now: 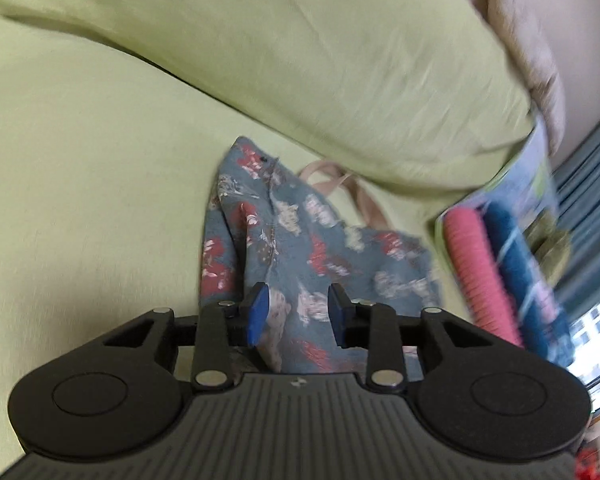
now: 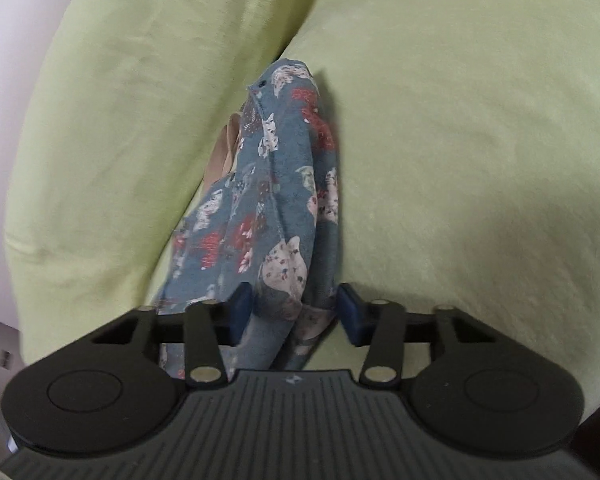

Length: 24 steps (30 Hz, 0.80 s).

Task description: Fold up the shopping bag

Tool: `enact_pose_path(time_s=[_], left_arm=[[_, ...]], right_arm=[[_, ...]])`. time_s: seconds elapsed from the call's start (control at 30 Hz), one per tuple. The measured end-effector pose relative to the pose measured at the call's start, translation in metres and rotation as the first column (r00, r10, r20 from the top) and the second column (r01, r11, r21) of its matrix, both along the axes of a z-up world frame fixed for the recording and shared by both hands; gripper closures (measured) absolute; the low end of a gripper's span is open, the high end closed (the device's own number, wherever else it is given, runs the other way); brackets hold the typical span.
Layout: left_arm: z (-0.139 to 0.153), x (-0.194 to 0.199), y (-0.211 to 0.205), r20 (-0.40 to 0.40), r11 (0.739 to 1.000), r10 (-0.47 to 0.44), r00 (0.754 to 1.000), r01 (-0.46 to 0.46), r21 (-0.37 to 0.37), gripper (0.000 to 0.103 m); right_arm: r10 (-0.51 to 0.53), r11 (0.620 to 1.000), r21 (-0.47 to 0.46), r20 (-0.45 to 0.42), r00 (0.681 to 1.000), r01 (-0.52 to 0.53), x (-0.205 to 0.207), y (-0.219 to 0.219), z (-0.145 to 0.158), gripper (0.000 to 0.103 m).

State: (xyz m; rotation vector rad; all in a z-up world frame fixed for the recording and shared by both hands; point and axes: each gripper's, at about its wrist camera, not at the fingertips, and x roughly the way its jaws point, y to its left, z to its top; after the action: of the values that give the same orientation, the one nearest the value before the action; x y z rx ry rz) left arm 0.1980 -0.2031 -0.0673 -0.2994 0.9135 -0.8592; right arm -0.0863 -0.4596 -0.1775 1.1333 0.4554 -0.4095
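While the blue-grey floral cloth shopping bag [image 1: 296, 248] lies crumpled on the pale green fabric cushion [image 1: 80, 184], the left gripper [image 1: 298, 314] stands part open over its near edge, cloth showing between the blue pads with neither clearly pressing it. At the right gripper [image 2: 294, 312], a raised fold of bag [image 2: 284, 208] runs from twelve o'clock down between the parted jaws; whether the pads pinch it cannot be told. Beige handles [image 1: 352, 188] lie at one o'clock.

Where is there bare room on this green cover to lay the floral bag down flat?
The green cover lies bare beside the floral bag, on its side away from the cushion. It is crowded by the cushion and the pink and blue rolls.
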Motion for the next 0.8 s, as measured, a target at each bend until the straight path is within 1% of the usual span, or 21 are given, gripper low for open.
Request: enact_pose_path(time_s=[0.03,0.07,0.1,0.13,0.2,0.27,0.3,0.33,0.37,0.4,0.43,0.47,0.53,0.6,0.63,0.67,0.7,0.73,0.77,0.8], left_arm=[[-0.002,0.001,-0.002,0.007,1.000,0.003,1.000,-0.003,0.027,0.070],[-0.003,0.001,-0.002,0.007,0.999,0.006,1.000,-0.006,0.039,0.070],[-0.003,-0.001,-0.001,0.003,0.999,0.008,1.000,-0.008,0.038,0.070],[-0.003,-0.002,0.001,-0.002,0.999,0.010,1.000,-0.010,0.036,0.070],[-0.002,-0.007,0.004,0.001,1.000,0.007,1.000,-0.007,0.029,0.070],[-0.003,-0.010,0.004,0.008,0.999,0.000,1.000,0.000,0.032,0.070],[-0.005,-0.010,0.002,0.012,0.999,-0.003,1.000,0.002,0.047,0.070],[-0.006,-0.010,-0.001,0.017,0.998,-0.006,1.000,0.005,0.063,0.075],[-0.006,-0.012,-0.002,0.040,0.996,-0.006,0.999,0.002,0.089,0.089],[-0.005,-0.016,-0.002,0.080,0.992,-0.003,0.997,-0.007,0.125,0.103],[-0.002,-0.021,-0.002,0.124,0.988,-0.008,0.992,-0.012,0.156,0.103],[-0.001,-0.027,-0.001,0.160,0.983,-0.020,0.987,-0.010,0.186,0.103],[-0.002,-0.039,-0.002,0.208,0.968,-0.049,0.977,-0.005,0.249,0.103],[-0.013,-0.048,-0.005,0.248,0.939,-0.085,0.965,-0.005,0.345,0.103],[-0.019,-0.051,-0.007,0.256,0.919,-0.097,0.962,-0.011,0.393,0.103],[-0.020,-0.053,-0.005,0.264,0.916,-0.093,0.960,-0.021,0.400,0.103],[-0.015,-0.053,0.000,0.274,0.928,-0.074,0.959,-0.034,0.370,0.103],[-0.008,-0.055,0.004,0.299,0.937,-0.064,0.952,-0.046,0.346,0.103],[0.003,-0.059,0.006,0.339,0.942,-0.068,0.938,-0.052,0.333,0.103],[0.014,-0.062,0.006,0.371,0.946,-0.086,0.924,-0.041,0.322,0.103]], right_arm=[[-0.003,1.000,-0.019,-0.016,1.000,0.003,-0.002,0.001,0.004,0.067],[-0.007,0.999,-0.038,-0.032,0.999,0.006,-0.003,0.002,0.007,0.067],[-0.011,0.998,-0.057,-0.048,0.999,0.008,-0.005,0.003,0.011,0.066],[-0.018,0.997,-0.072,-0.055,0.998,0.014,-0.006,0.003,0.014,0.062],[-0.036,0.997,-0.074,-0.022,0.999,0.035,-0.010,0.002,0.018,0.061],[-0.007,0.998,-0.056,-0.011,1.000,0.006,-0.005,0.001,0.017,0.062],[0.005,0.999,-0.046,-0.007,1.000,-0.006,-0.003,0.001,0.016,0.067],[0.011,0.999,-0.038,-0.007,1.000,-0.011,0.000,0.003,0.013,0.086],[0.011,0.999,-0.048,-0.003,1.000,-0.011,0.003,0.006,0.012,0.094],[0.012,0.998,-0.067,-0.002,1.000,-0.012,0.005,0.010,0.012,0.095],[0.017,0.994,-0.111,-0.002,1.000,-0.017,0.007,0.015,0.017,0.097],[0.034,0.985,-0.172,0.005,0.999,-0.032,0.012,0.020,0.025,0.098],[0.080,0.949,-0.304,-0.004,0.997,-0.077,0.014,0.035,0.042,0.098],[0.077,0.942,-0.322,-0.061,0.995,-0.093,0.014,0.041,0.043,0.098],[0.062,0.950,-0.300,-0.100,0.993,-0.089,0.013,0.039,0.036,0.098],[0.057,0.955,-0.283,-0.121,0.991,-0.090,0.011,0.037,0.033,0.099],[0.054,0.960,-0.266,-0.141,0.989,-0.090,0.008,0.035,0.029,0.100],[0.050,0.964,-0.248,-0.162,0.986,-0.090,0.006,0.033,0.026,0.100],[0.047,0.969,-0.231,-0.183,0.982,-0.090,0.003,0.031,0.023,0.094],[0.045,0.973,-0.214,-0.203,0.978,-0.089,0.001,0.029,0.020,0.085]])
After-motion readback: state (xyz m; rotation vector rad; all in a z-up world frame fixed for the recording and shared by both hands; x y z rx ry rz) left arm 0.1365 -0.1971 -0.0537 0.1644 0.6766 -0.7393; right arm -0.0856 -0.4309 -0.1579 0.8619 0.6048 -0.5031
